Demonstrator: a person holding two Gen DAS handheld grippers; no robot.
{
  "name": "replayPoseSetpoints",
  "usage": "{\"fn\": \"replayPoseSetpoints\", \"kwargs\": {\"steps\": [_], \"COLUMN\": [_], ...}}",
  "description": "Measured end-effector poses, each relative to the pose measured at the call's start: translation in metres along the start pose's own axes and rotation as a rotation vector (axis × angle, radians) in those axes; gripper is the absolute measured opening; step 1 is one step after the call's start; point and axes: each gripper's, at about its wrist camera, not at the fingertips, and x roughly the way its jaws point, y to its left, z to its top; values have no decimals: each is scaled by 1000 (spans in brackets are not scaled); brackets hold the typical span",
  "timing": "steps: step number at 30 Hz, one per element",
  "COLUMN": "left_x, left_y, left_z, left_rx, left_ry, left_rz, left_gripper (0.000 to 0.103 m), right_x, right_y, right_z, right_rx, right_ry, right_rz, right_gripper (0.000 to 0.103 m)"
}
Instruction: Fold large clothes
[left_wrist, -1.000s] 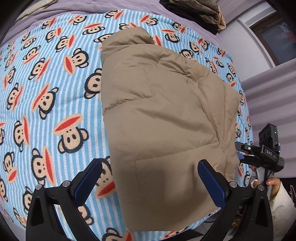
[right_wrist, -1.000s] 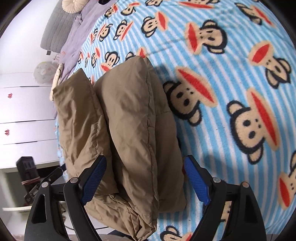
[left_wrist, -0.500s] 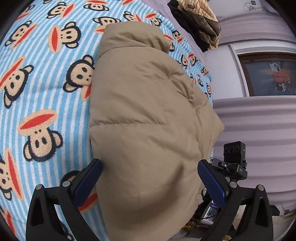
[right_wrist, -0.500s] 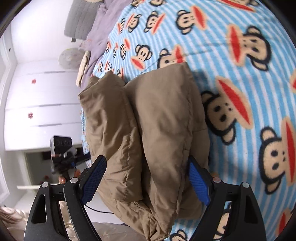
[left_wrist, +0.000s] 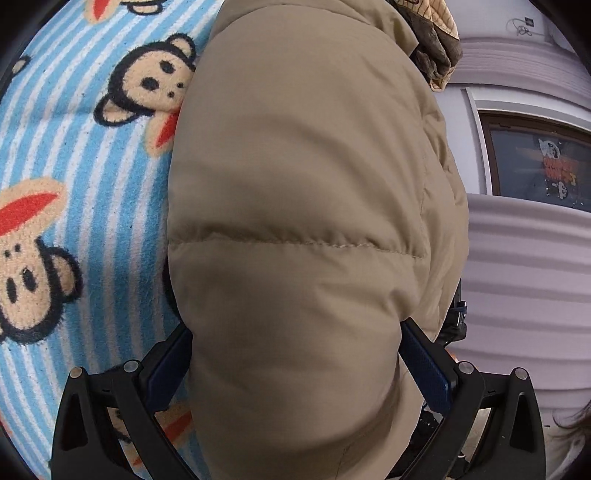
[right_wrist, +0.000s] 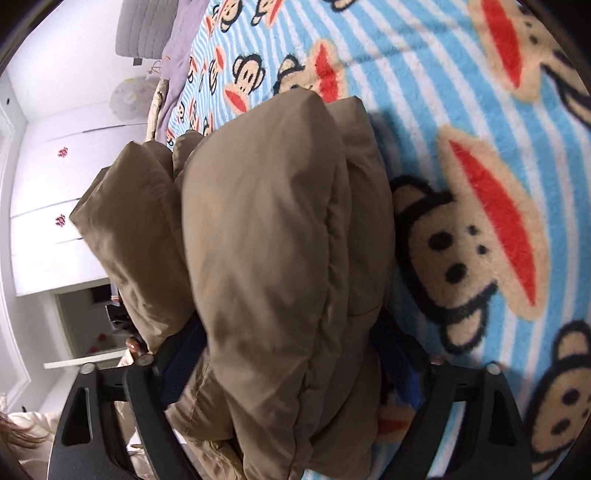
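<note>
A tan puffer jacket (left_wrist: 303, 206), folded into a thick bundle, lies on a blue-striped monkey-print blanket (left_wrist: 74, 177). In the left wrist view my left gripper (left_wrist: 295, 369) has its jaws wide apart with the jacket's near end bulging between the blue pads (left_wrist: 424, 365). In the right wrist view the jacket (right_wrist: 266, 240) shows as stacked folded layers, and my right gripper (right_wrist: 291, 362) straddles its near end with jaws spread. The padding hides most of both pads, so I cannot tell whether they press on it.
The blanket (right_wrist: 480, 147) covers a bed. A pile of dark and tan clothes (left_wrist: 436, 44) sits at the far end. A window (left_wrist: 535, 162) and wall are to the right. White drawers (right_wrist: 44, 192) stand beside the bed.
Both grippers have moved forward and down onto the jacket's near end. The jacket now fills the space between each pair of jaws, which stay spread.
</note>
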Motion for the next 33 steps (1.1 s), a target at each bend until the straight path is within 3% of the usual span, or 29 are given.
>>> {"fn": "replayPoseSetpoints", "kwargs": {"steps": [7, 9, 11, 14, 20, 27, 33], "left_x": [12, 11, 3, -7, -35, -89, -127], "left_y": [-11, -21, -30, -43, -70, -78, -44], "left_z": [-5, -8, -10, -15, -6, 48, 124], "left_rx": [-20, 6, 30, 62, 138, 189, 167], "left_ry": [-13, -29, -49, -77, -140, -230, -274], "left_rz": [40, 61, 72, 54, 25, 36, 72], "left_gripper": [103, 98, 89, 79, 78, 78, 78], "right_x": [23, 30, 33, 26, 18, 33, 85], "right_y": [7, 12, 19, 32, 71, 130, 168], "right_z": [5, 6, 5, 1, 9, 50, 119], "right_rx": [40, 54, 54, 23, -38, -120, -143], "right_ry": [-21, -27, -36, -54, -86, -115, -135], "right_rz": [69, 69, 85, 105, 154, 186, 183], "right_gripper": [96, 94, 75, 55, 51, 51, 51]}}
